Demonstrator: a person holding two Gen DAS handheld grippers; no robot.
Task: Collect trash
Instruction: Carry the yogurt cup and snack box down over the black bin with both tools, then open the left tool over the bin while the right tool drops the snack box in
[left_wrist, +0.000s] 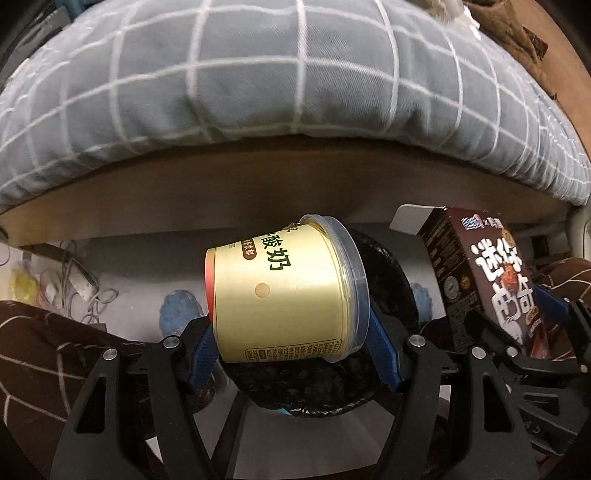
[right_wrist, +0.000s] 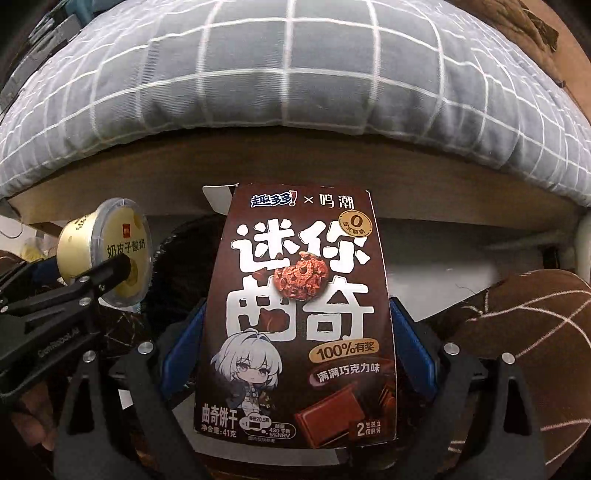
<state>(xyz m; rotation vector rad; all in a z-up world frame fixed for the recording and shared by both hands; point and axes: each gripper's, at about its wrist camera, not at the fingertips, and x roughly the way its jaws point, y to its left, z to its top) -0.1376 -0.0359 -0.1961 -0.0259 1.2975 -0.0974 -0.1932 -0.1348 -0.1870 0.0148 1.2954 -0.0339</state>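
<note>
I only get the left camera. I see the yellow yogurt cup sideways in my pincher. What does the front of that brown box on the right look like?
Observer: The cookie box shows a chocolate chip cookie and a white-haired cartoon girl.
Operator: Is someone holding it?
Observer: Yes, the right gripper pinches its two side edges with blue pads.
Operator: What's on my cup's lid?
Observer: The yogurt cup has a clear lid, with yellow foil printed in dark Chinese characters beneath.
Operator: Is my pincher touching the lid?
Observer: One black finger of the left gripper lies across it.
</note>
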